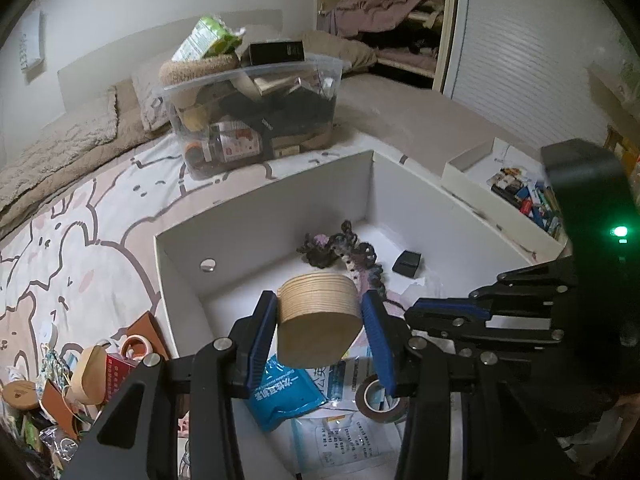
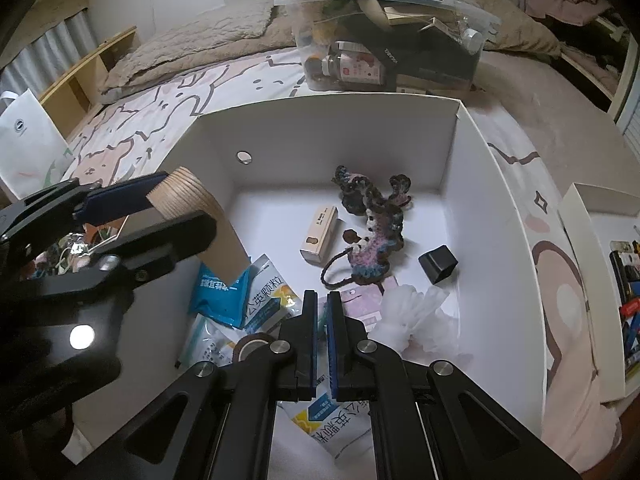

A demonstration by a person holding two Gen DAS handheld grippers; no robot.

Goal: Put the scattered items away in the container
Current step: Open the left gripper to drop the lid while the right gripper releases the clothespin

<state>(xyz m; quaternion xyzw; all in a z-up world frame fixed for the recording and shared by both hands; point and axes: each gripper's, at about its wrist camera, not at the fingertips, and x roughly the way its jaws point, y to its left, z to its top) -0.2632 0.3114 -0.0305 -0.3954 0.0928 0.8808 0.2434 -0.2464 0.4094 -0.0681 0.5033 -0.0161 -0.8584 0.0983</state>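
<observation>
Sitting between left tongs [image 1: 320, 332], paper-cup stack [image 1: 318, 320]

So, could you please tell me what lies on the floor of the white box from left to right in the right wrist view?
blue sachet → small beige box → crocheted piece → small black cube

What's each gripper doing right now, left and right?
Left gripper: shut on the stack of paper cups, held above the white box.
Right gripper: shut, holding nothing, over the box.
</observation>
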